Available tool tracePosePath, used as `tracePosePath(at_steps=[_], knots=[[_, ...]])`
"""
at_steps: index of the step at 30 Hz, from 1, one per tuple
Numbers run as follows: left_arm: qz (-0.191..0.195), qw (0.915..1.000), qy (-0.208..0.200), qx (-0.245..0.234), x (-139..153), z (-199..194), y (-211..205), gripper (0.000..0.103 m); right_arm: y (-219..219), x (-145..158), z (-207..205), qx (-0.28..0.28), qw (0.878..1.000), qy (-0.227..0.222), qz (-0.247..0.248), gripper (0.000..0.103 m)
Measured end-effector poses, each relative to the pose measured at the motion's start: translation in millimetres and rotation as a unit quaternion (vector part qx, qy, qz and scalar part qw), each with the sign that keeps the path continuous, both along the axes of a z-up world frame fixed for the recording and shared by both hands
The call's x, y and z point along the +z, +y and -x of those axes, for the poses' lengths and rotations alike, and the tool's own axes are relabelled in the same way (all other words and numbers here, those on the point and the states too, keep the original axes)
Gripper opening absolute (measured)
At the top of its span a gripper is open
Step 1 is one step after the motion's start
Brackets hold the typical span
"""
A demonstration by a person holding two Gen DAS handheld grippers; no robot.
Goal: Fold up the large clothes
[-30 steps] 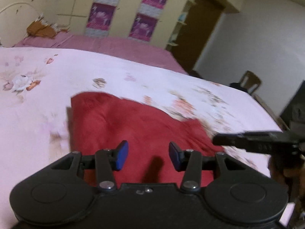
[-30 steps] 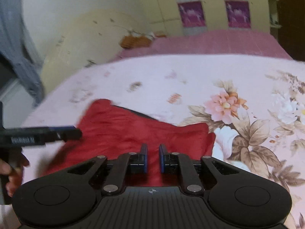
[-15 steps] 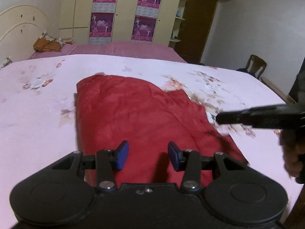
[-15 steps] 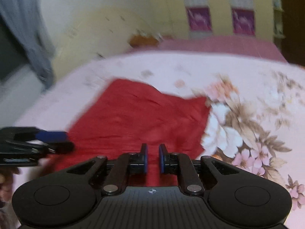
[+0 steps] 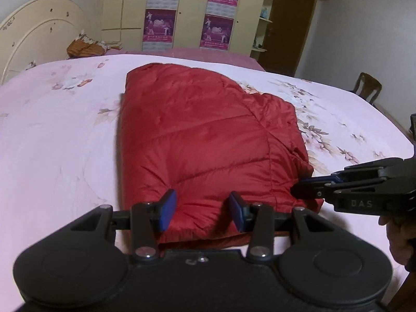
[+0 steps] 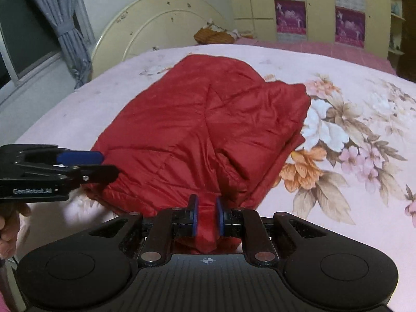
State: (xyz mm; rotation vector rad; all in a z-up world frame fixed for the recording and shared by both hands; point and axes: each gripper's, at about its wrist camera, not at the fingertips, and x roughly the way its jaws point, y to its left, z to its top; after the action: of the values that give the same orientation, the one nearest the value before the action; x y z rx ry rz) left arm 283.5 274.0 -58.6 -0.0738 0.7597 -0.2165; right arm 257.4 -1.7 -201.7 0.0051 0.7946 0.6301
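A red quilted jacket (image 5: 208, 135) lies folded on the pink floral bedsheet (image 5: 57, 135); it also shows in the right wrist view (image 6: 208, 124). My left gripper (image 5: 201, 214) is open, its blue pads over the jacket's near edge with red fabric between them. It shows from the side in the right wrist view (image 6: 101, 165) at the jacket's left corner. My right gripper (image 6: 206, 218) is shut on a bunch of the jacket's near edge. In the left wrist view it (image 5: 301, 186) sits at the jacket's right near corner.
A cream headboard (image 6: 161, 31) and an orange cloth bundle (image 5: 85, 48) are at the far end of the bed. Wardrobes with purple posters (image 5: 192, 13) stand behind. A wooden chair (image 5: 366, 87) is at the right, a curtain and window (image 6: 62, 26) at the left.
Both grippers have pulled back toward the near bed edge, and the jacket now lies closer and flatter in view. The right gripper stayed shut on the fabric; the left stayed open.
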Motion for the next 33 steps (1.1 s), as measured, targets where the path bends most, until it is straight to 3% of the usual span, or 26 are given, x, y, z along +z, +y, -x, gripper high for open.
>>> tracePosePath(at_steps=[7,16,17,18,19,20,21,22,26,33], knots=[[-0.005,0.9999,-0.001,0.009,10,4,-2,0.044,0,8,3,-0.006,1.000,-0.002,0.010,0.013],[-0.010,0.9990,-0.040,0.018,58,72,-25,0.047,-47,68,75,-0.008,0.998,-0.052,-0.022,0.014],[-0.013,0.9985,-0.049,0.021,66,82,-29,0.063,-54,75,83,-0.014,0.998,-0.055,-0.028,0.014],[-0.016,0.9974,-0.063,0.032,73,93,-33,0.096,-60,81,92,-0.023,0.998,-0.056,-0.033,0.014],[-0.026,0.9944,-0.087,0.054,80,107,-39,0.101,-67,87,101,-0.039,0.997,-0.060,-0.035,0.019],[-0.034,0.9917,-0.104,0.067,84,118,-43,0.103,-73,91,109,-0.059,0.996,-0.062,-0.033,0.041],[-0.037,0.9912,-0.105,0.071,87,125,-45,0.103,-77,95,118,-0.075,0.994,-0.070,-0.034,0.102],[-0.033,0.9918,-0.098,0.075,89,131,-48,0.103,-83,99,129,-0.077,0.992,-0.090,-0.044,0.102],[-0.002,0.9945,-0.069,0.079,97,151,-52,0.103,-90,109,162,-0.095,0.991,-0.088,-0.024,0.102],[-0.002,0.9951,-0.069,0.070,110,193,-69,0.103,-90,115,214,-0.141,0.986,-0.090,0.007,0.103]])
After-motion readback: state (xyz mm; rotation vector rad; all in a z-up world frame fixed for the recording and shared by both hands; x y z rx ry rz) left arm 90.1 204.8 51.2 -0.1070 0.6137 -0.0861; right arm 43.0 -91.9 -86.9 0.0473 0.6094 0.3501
